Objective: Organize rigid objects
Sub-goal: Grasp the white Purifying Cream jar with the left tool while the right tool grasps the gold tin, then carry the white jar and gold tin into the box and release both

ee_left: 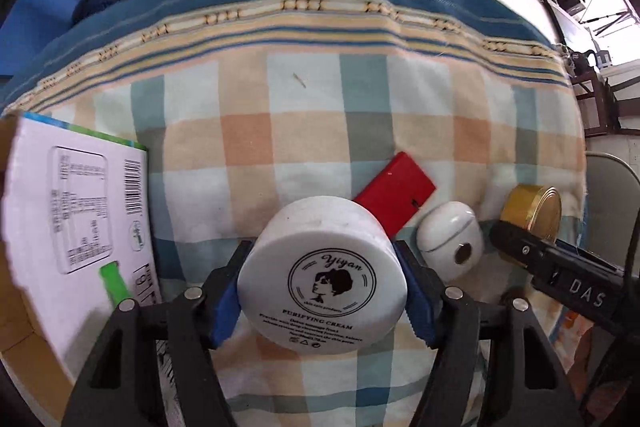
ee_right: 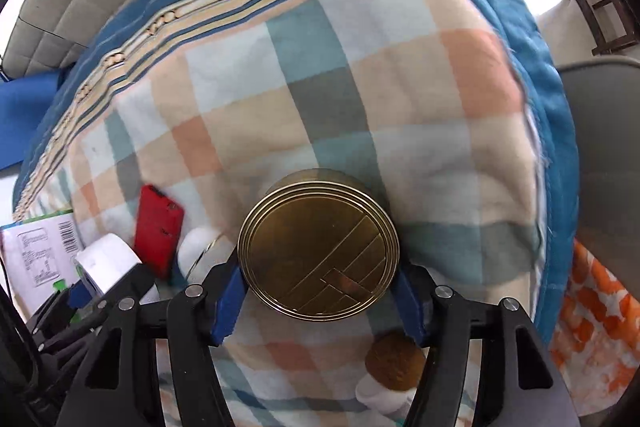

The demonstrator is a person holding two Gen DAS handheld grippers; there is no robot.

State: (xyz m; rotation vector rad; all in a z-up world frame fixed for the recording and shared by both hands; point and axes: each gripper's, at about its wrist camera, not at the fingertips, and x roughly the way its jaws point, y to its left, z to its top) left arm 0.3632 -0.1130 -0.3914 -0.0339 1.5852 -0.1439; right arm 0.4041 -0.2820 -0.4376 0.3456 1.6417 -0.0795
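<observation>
Clamped between my left gripper's (ee_left: 322, 291) blue fingers (ee_left: 226, 301) sits the white Yiyan cream jar (ee_left: 322, 277), closed snug on its sides. Just beyond the fingers lie a red box (ee_left: 394, 195) and a small white case (ee_left: 450, 241); off their left side lies a white carton (ee_left: 76, 223). My right gripper (ee_right: 318, 291) is likewise closed on the gold tin (ee_right: 319, 251), with a brown-capped bottle (ee_right: 394, 367) under its right finger. I judge both round, smooth items could slip or roll off the soft checked blanket (ee_right: 400, 87) if I release them tilted

One white cream jar (ee_left: 324, 275), one gold tin (ee_right: 319, 247), one red box (ee_left: 394, 195), one white case (ee_left: 450, 241), one carton (ee_left: 76, 223).
</observation>
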